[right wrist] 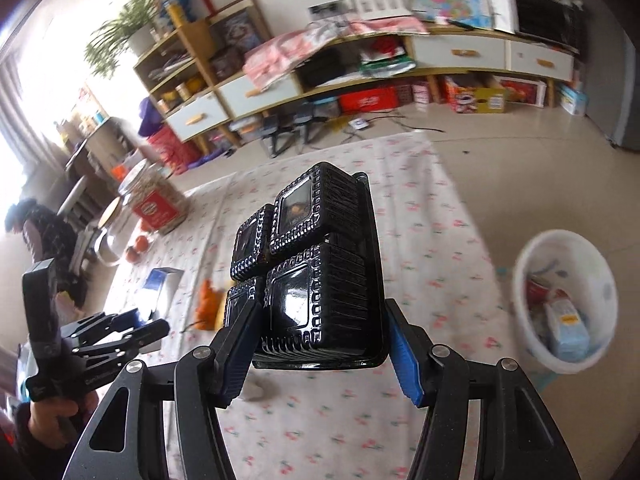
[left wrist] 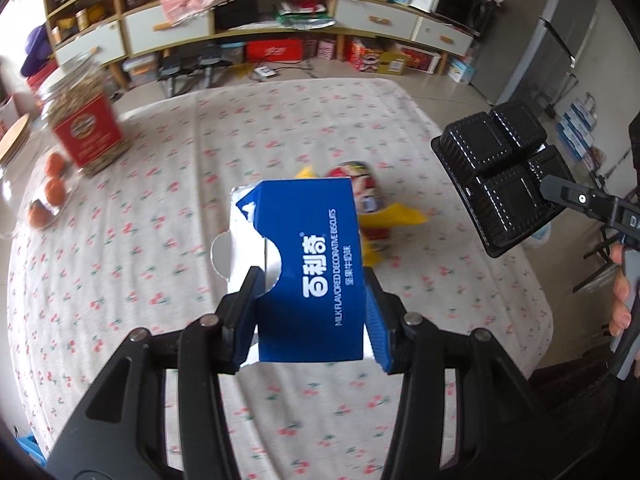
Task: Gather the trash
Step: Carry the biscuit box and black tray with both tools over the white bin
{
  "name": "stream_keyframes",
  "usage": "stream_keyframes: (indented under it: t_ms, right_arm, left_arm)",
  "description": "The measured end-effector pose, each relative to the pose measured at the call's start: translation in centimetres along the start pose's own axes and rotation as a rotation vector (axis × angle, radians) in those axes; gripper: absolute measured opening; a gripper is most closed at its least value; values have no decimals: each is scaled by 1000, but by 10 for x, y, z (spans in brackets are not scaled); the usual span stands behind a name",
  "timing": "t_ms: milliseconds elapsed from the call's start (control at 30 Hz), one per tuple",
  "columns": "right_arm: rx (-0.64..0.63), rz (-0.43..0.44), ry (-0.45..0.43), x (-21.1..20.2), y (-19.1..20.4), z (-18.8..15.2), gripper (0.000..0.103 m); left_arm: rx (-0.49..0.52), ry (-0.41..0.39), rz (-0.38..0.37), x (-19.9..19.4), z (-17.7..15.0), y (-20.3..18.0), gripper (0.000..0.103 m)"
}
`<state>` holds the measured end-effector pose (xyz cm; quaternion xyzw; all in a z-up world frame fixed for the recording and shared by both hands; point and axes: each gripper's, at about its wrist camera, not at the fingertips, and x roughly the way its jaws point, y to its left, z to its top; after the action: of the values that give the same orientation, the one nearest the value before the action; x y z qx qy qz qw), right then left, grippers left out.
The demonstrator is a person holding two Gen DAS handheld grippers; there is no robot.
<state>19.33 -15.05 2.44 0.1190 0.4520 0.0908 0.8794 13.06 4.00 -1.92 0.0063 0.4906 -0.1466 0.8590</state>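
My left gripper [left wrist: 312, 312] is shut on a blue biscuit box [left wrist: 308, 264] with a torn-open end, held above the table. My right gripper [right wrist: 320, 344] is shut on a black plastic compartment tray [right wrist: 316, 272], held upright above the table's right side; the tray also shows in the left wrist view [left wrist: 500, 176]. Yellow and red wrappers [left wrist: 372, 204] lie on the tablecloth beyond the box; they show as orange in the right wrist view [right wrist: 210, 304]. A white trash bin [right wrist: 564, 300] with trash inside stands on the floor right of the table.
The table has a white cherry-print cloth [left wrist: 160, 208]. A jar with a red label [left wrist: 86, 128] and oranges [left wrist: 54, 188] stand at its far left. Low cabinets [left wrist: 280, 20] line the far wall.
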Motion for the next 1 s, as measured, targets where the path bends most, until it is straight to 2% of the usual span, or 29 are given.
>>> stream_keyframes:
  t_ms: [267, 500, 800, 1000]
  right_arm:
    - [112, -89, -50, -30, -83, -8, 61]
    - [229, -174, -105, -62, -164, -19, 61]
    - [371, -237, -134, -98, -253, -47, 61]
    - [432, -257, -135, -109, -289, -57, 61]
  left_arm:
    - [71, 13, -30, 16, 14, -56, 49]
    - [167, 27, -76, 38, 30, -129, 49]
    - [274, 69, -185, 86, 54, -236, 49]
    - [309, 91, -249, 117, 63, -289, 50]
